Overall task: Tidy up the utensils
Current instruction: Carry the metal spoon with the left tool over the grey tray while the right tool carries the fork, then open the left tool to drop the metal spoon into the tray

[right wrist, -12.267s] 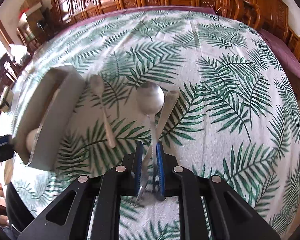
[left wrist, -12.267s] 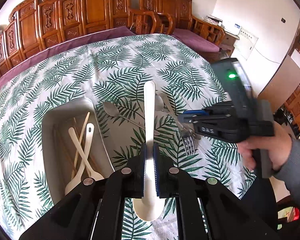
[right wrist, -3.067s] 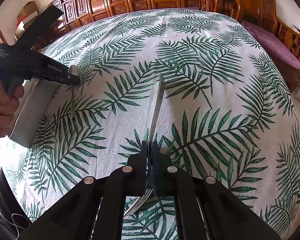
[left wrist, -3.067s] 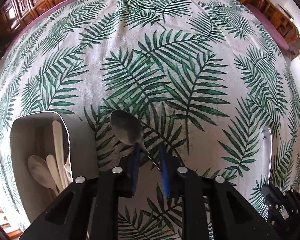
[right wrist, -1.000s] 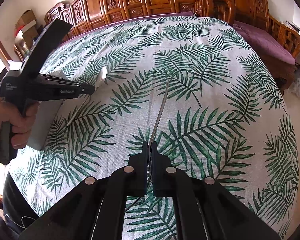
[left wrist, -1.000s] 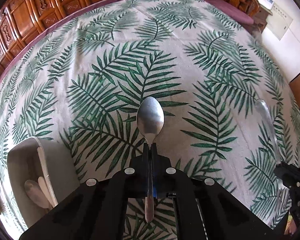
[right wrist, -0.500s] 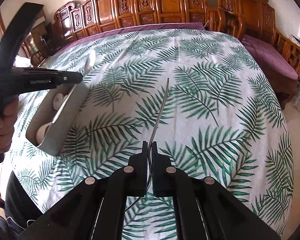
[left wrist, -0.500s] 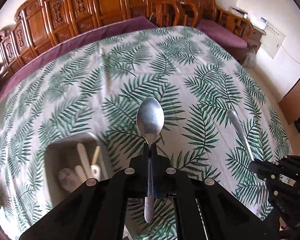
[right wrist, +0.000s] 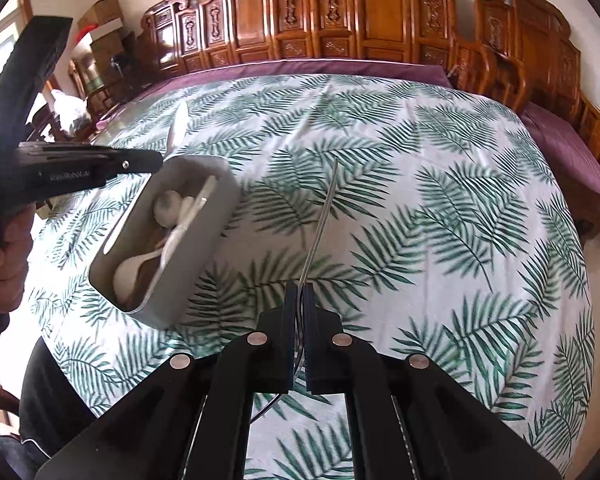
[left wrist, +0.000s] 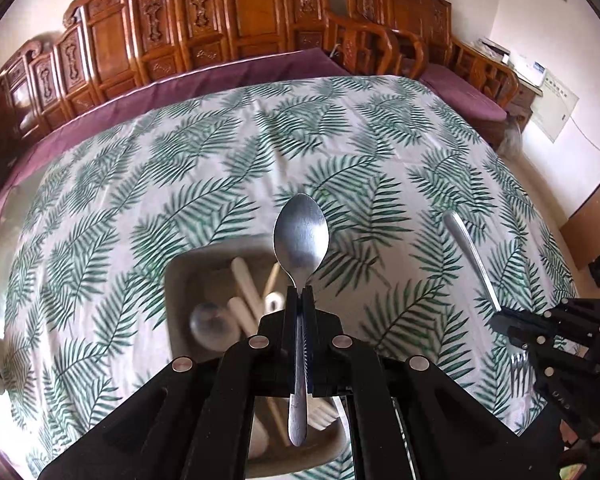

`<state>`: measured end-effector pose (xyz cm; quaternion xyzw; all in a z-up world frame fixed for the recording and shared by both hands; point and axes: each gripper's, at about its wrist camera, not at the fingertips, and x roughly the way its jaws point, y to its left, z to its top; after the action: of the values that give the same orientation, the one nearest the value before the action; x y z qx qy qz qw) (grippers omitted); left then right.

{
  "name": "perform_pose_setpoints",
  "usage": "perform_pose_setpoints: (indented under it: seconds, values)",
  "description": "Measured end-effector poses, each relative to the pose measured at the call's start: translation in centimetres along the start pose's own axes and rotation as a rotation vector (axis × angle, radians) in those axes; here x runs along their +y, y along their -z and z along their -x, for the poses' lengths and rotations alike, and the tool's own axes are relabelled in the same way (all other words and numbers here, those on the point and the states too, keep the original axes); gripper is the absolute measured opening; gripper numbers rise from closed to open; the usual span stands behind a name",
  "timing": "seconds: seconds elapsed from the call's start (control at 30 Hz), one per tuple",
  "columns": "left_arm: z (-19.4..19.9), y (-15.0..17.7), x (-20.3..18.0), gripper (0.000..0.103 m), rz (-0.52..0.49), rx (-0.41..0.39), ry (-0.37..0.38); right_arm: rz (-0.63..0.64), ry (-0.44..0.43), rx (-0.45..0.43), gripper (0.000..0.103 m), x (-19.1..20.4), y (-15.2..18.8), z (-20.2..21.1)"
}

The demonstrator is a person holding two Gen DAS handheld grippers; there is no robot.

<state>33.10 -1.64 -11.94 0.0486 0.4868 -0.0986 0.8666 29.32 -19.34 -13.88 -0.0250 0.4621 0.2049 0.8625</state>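
Observation:
My left gripper (left wrist: 299,294) is shut on a metal spoon (left wrist: 301,236), bowl pointing away, held in the air above the grey utensil box (left wrist: 176,280). The box holds white spoons and wooden sticks. My right gripper (right wrist: 299,292) is shut on a metal fork (right wrist: 320,224), seen edge-on, handle pointing away, held above the leaf-print cloth to the right of the box (right wrist: 204,248). In the left wrist view the right gripper (left wrist: 500,322) and fork handle (left wrist: 468,252) show at the right. In the right wrist view the left gripper (right wrist: 156,160) hovers over the box's far end.
The table (right wrist: 440,200) carries a white cloth with green fern leaves. Carved wooden chairs (left wrist: 236,20) line the far side, with purple cushions behind the table edge. The person's body stands at the near left edge.
The left gripper has carried the spoon left and over the grey box. The right gripper with the fork has stayed roughly in place, raised slightly.

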Motion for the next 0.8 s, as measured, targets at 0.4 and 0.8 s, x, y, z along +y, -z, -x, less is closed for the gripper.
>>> perform_pose_setpoints:
  seconds: [0.4, 0.8]
  values:
    - [-1.0, 2.1, 4.2, 0.002, 0.07, 0.034, -0.007, 0.071, -0.021, 0.007, 0.004, 4.6, -1.7, -0.1]
    - [2.2, 4.6, 7.4, 0.015, 0.124, -0.035, 0.009, 0.122, -0.048, 0.018, 0.004, 8.8, -3.0, -1.3]
